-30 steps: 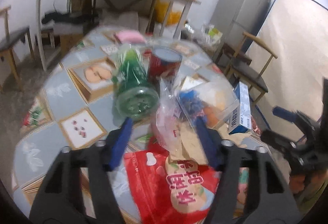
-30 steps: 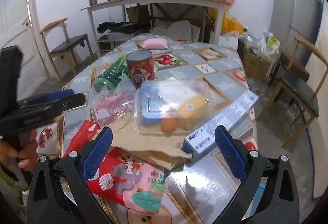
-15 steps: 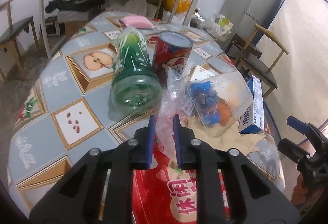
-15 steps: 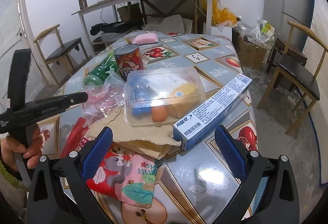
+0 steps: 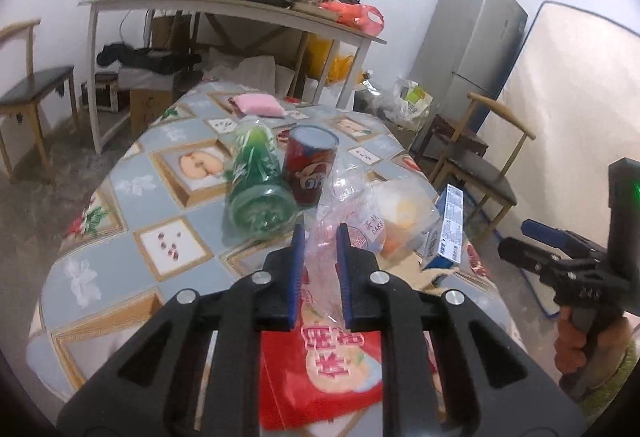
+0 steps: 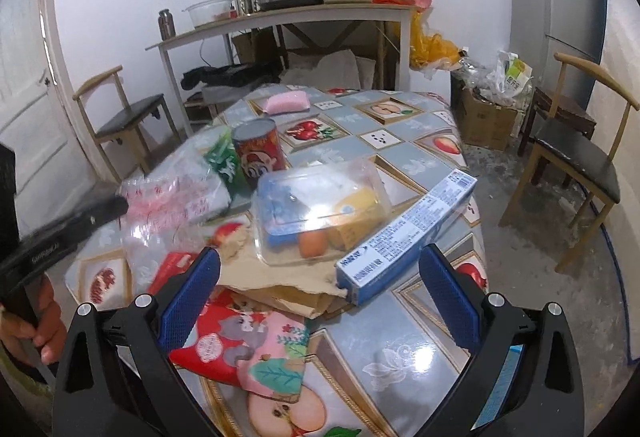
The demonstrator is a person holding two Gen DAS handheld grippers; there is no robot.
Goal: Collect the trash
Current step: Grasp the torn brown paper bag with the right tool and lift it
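My left gripper [image 5: 320,237] is shut on a crumpled clear plastic bag [image 5: 340,197] with pink print and holds it up off the table; in the right wrist view the bag [image 6: 168,205] hangs from its fingers at the left. Behind it a green bottle [image 5: 258,189] lies on its side next to an upright red can [image 5: 310,165]. A clear plastic box [image 6: 320,209] with food scraps rests on torn brown cardboard [image 6: 280,285], beside a blue-white carton [image 6: 408,233]. My right gripper [image 6: 320,255] stands open above the near pile, holding nothing. A red snack bag [image 5: 332,369] lies below.
The table [image 5: 120,237] has a fruit-print cloth, with a pink sponge [image 5: 258,105] at its far end. Wooden chairs [image 6: 576,157] stand on both sides. A cluttered shelf table [image 6: 280,17] and a grey fridge [image 5: 468,49] line the back wall.
The left jaws went from wide open to shut on the plastic bag, then drew back and up with it. The right gripper stayed open and barely shifted.
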